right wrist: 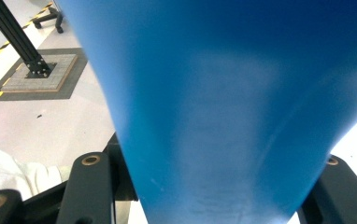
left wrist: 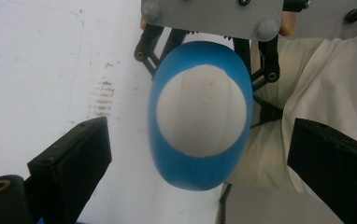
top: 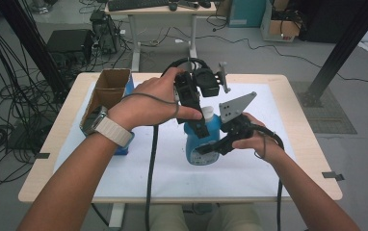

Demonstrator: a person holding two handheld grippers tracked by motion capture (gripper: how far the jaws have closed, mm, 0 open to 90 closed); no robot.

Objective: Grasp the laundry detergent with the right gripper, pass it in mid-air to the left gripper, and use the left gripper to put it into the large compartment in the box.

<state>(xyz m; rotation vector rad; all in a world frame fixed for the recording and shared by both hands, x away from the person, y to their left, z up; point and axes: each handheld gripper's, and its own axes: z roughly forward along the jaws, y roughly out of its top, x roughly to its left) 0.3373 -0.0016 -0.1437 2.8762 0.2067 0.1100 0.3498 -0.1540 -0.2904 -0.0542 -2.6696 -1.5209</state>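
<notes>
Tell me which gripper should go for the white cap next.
Left. The left gripper hangs open right above the white cap, while the right gripper is clamped on the blue bottle, steadying it.

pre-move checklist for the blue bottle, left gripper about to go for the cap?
1. Right gripper clamped on the blue bottle: ok, jaws on both flanks in the right gripper view.
2. Bottle upright on the white mat: ok in the high view.
3. White cap on the bottle: ok, seen from above.
4. Left gripper open and over the cap: ok, jaws stand wide on either side, not touching.
5. Cap centred between the jaws: ok, roughly.
6. Cardboard box clear of the work: ok, off at the table's left.
</notes>
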